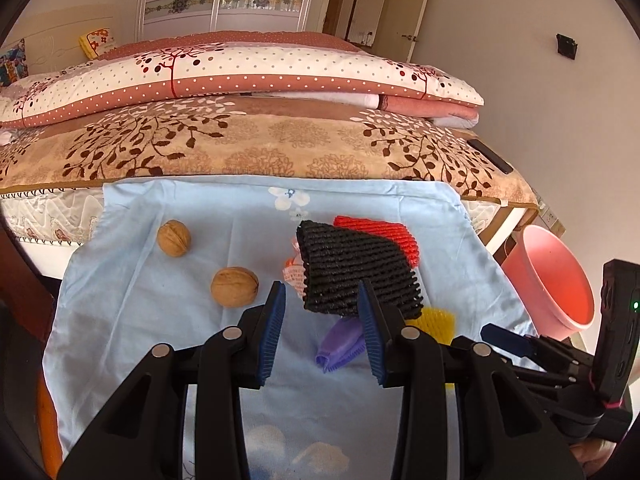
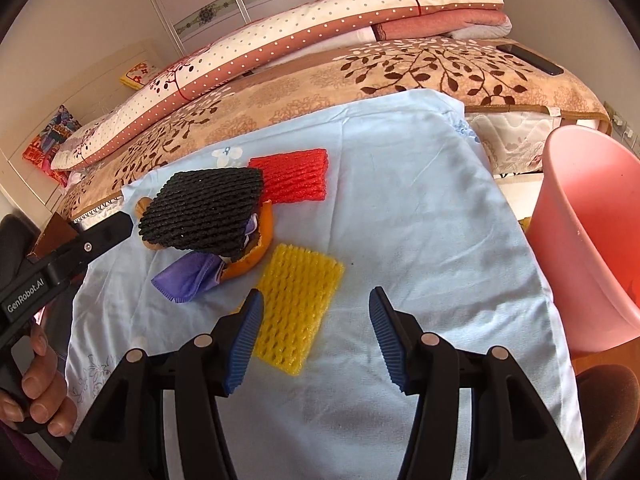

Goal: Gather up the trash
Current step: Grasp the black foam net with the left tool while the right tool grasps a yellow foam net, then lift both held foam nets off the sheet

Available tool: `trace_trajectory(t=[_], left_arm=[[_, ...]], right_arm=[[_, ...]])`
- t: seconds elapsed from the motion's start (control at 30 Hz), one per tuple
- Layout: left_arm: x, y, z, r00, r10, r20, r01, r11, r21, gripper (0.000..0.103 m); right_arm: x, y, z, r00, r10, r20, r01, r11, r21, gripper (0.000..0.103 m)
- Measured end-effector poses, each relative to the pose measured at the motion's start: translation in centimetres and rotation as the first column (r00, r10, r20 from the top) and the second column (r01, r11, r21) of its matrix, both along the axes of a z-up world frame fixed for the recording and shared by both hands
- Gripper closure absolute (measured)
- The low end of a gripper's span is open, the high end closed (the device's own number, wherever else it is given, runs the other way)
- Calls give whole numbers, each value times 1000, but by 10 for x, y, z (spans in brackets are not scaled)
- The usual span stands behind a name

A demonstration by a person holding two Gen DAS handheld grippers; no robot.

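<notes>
**Both claws empty, trash not yet collected**

Left wrist view: your left claw sits nearest the lens, jaws apart, nothing between the pads. It points down at the pale blue cloth spread in front of the bed. Just beyond the tips lies the black foam net, on top of a red foam net. A purple scrap and a bit of yellow foam net show beside the right-hand finger. Two walnuts lie to the left, apart from the pile. Pink bin stands off the cloth's right edge; from here its inside looks empty. Your right claw's body shows low at the right edge.

Right wrist view: your right claw is open, gripping nothing. The yellow foam net lies flat on the cloth by the left-hand pad, partly between the fingers; contact unclear. Orange peel sits under the black net. Pink bin is close on the right. Your hand grips the left tool's handle at the left edge.

Progress, judged: little or nothing binned; all nets, the scrap and the peel are left. Both claws tilt downward, ready for a pick.
</notes>
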State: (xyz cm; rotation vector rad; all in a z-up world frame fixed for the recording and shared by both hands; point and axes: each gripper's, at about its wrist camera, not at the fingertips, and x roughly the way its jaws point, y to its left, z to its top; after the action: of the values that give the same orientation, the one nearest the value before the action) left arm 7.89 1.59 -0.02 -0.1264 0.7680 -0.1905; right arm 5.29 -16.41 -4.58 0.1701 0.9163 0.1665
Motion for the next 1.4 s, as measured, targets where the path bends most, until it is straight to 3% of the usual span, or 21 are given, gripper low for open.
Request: trace_trajectory(t=[0.2, 0.43, 0.57, 0.7, 0.77, 0.9, 0.97, 1.3, 1.4], left_arm=[[24, -2, -5, 998, 52, -38, -52, 999, 12, 65], [37, -10, -21, 994, 56, -98, -52, 998, 39, 65], [35, -13, -22, 995, 51, -83, -48, 998, 44, 65], [33, -12, -21, 996, 49, -81, -46, 998, 45, 67], [31, -12, -21, 996, 43, -80, -39, 998, 46, 86], [24, -12, -19, 997, 31, -66, -29, 999, 40, 98], [19, -12, -15, 998, 28, -47, -27, 999, 35, 102], [3, 5, 6, 999, 39, 17, -39, 999, -18, 102], [3, 15, 7, 999, 52, 16, -51, 996, -77, 102]], right_arm=[[13, 13, -9, 1000, 1, -21, -2, 999, -34, 48], [19, 19, -16, 999, 4, -48, -7, 998, -63, 48], [18, 23, -17, 998, 25, -50, -29, 997, -75, 49], [18, 25, -17, 997, 48, -54, -51, 997, -66, 69], [17, 25, -17, 997, 62, -52, -64, 997, -53, 78], [13, 25, -13, 996, 85, -28, -86, 995, -49, 94], [11, 23, -10, 996, 87, -16, -88, 995, -49, 95], [-2, 7, 11, 996, 63, 64, -60, 997, -40, 96], [-5, 4, 17, 995, 57, 83, -54, 998, -34, 96]])
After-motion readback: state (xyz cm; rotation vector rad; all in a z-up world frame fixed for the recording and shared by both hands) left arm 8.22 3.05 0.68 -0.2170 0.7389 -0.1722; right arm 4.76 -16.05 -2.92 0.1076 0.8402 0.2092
